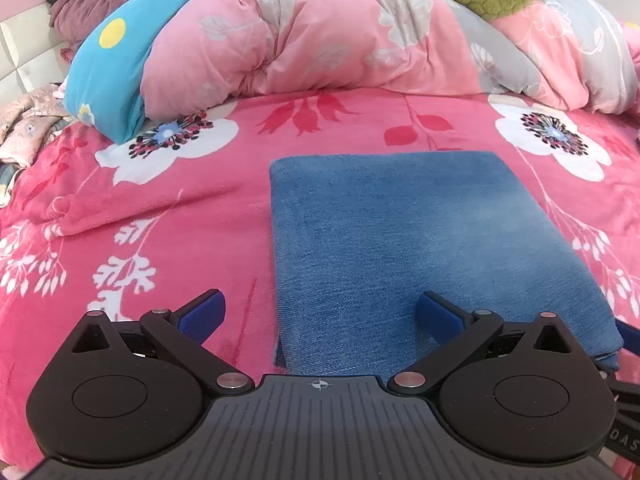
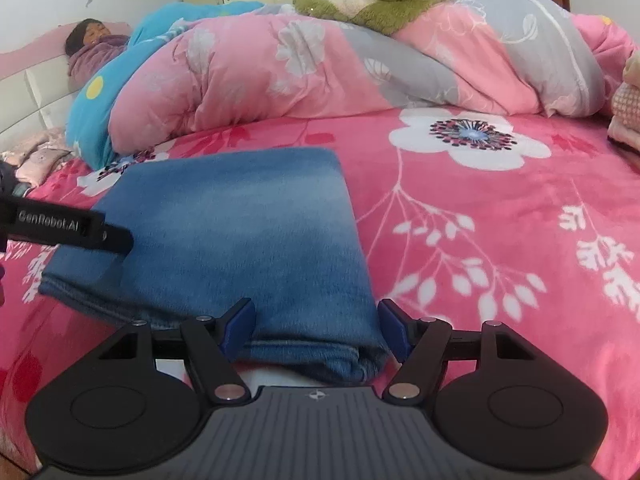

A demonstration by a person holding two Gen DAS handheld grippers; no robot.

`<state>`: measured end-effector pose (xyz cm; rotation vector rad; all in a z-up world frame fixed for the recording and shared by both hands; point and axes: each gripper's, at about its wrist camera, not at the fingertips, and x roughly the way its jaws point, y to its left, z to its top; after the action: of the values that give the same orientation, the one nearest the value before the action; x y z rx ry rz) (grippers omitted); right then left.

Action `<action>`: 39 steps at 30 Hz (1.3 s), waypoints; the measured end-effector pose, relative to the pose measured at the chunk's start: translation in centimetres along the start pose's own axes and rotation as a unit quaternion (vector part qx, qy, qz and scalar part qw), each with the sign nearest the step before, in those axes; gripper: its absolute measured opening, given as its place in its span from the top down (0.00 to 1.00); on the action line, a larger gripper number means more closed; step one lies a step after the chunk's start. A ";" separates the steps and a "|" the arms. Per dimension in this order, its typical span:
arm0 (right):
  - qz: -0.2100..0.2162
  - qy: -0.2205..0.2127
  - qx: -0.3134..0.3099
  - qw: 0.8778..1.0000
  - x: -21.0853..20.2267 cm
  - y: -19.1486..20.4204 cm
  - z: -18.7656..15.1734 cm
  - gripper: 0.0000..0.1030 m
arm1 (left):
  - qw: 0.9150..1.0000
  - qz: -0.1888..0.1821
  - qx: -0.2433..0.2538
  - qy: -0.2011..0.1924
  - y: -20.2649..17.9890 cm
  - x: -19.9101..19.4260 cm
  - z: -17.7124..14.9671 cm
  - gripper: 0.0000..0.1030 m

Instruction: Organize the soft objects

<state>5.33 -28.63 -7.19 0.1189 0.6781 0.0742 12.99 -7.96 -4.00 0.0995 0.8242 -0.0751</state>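
Folded blue denim cloth (image 1: 420, 240) lies flat on the bed's pink floral sheet (image 1: 160, 216), near its front edge. Left tool (image 1: 320, 312) spread wide over the cloth's near left corner, gripping nothing. Right tool (image 2: 316, 326) also spread, straddling the near right corner (pads not pressing). Rumpled pink quilt (image 2: 280, 76) behind.

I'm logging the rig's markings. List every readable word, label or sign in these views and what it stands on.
"GenRobot.AI": white lettering on the black side of the left gripper, seen in the right wrist view.
"DAS": partial white letters, cut off at the frame edge, on a black part at the lower right of the left wrist view.
Nothing else readable.
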 end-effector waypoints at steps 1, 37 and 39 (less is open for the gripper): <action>0.001 0.000 0.001 1.000 -0.1 -0.1 -0.1 0.32 | 1.000 0.000 0.000 0.000 0.0 0.0 0.0 0.00; 0.021 -0.023 -0.005 0.999 -0.2 -0.3 -2.0 0.23 | 1.000 -0.002 0.012 -0.025 -0.2 -0.1 -1.0 0.00; 0.025 -0.025 -0.007 0.999 -0.2 -0.3 -2.2 0.18 | 1.000 -0.005 0.011 -0.023 -0.1 0.0 -0.9 0.00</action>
<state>3.85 -28.77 -8.81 0.1231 0.6242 0.1233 12.29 -7.98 -4.66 0.1144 0.7783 -0.0962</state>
